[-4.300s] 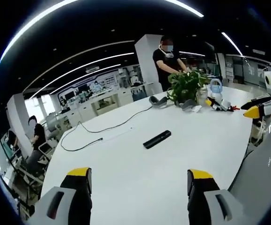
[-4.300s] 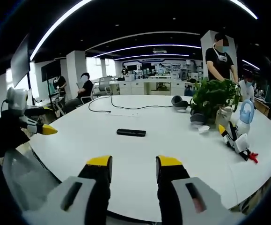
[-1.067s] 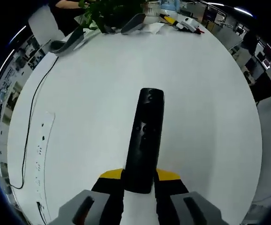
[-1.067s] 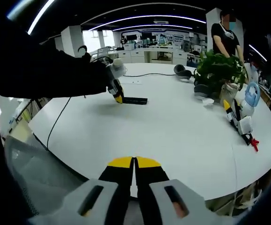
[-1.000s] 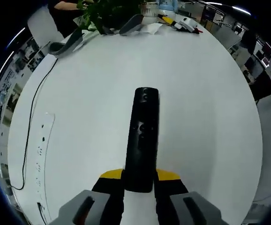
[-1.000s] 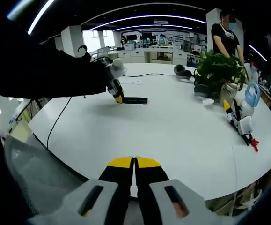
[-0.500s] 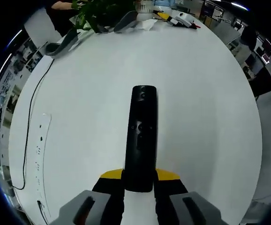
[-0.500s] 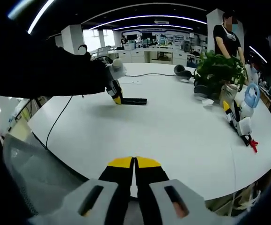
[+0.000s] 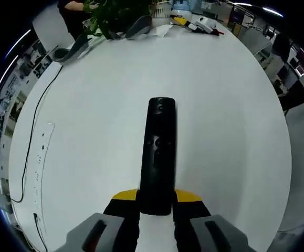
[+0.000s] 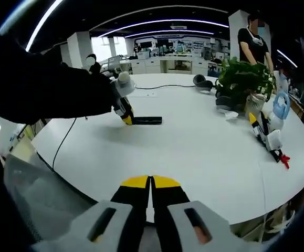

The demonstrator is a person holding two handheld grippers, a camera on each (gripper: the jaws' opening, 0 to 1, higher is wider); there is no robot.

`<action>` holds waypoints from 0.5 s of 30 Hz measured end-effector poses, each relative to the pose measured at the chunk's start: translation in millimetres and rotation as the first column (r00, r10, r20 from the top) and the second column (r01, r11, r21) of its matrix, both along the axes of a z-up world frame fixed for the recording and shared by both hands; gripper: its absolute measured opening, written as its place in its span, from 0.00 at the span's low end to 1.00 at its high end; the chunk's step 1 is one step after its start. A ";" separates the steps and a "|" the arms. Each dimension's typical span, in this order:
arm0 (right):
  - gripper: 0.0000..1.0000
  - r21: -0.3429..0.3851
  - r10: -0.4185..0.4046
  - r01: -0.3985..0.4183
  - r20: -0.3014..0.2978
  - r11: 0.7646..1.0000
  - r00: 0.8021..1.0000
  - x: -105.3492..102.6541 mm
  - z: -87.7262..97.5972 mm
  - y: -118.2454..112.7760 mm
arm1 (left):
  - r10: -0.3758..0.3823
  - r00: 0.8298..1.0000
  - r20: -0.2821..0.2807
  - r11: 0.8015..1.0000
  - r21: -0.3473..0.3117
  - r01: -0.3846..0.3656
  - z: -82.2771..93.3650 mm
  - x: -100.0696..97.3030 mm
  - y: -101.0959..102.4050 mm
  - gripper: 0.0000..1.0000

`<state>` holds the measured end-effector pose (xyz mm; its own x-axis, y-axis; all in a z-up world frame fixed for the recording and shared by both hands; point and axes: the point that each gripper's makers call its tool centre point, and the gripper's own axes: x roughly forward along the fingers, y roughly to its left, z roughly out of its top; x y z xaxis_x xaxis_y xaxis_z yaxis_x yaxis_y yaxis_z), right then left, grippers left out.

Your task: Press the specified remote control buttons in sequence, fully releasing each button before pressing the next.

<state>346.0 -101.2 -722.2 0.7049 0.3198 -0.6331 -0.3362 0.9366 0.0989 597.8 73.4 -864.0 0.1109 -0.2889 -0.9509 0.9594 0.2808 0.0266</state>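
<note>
The remote control at the centre of the left gripper view is black, on a white table. The left hand-held gripper at the bottom has yellow tips on black and grey jaws; so does the right hand-held gripper. At upper right of the right gripper view, a green plant and a pale blue bottle.

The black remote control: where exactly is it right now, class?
In the left gripper view, the black remote control lies on the white table, its near end clamped in the left claw. In the right gripper view, it sits left of centre.
</note>
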 end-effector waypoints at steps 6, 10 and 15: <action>0.00 0.004 -0.003 0.003 0.013 1.000 1.000 1.0 2.0 -1.1 | -0.010 1.000 -0.001 1.000 -0.012 0.010 0.4 -11.7 -0.7 0.23; 0.00 -0.001 0.001 -0.001 0.012 1.000 1.000 0.8 1.6 -0.7 | -0.017 1.000 -0.004 1.000 -0.005 0.017 0.1 -18.1 -1.3 0.23; 0.00 -0.005 0.004 -0.004 0.009 1.000 1.000 0.5 1.1 -0.7 | -0.012 1.000 -0.005 1.000 0.009 0.012 -0.7 -24.7 -1.1 0.23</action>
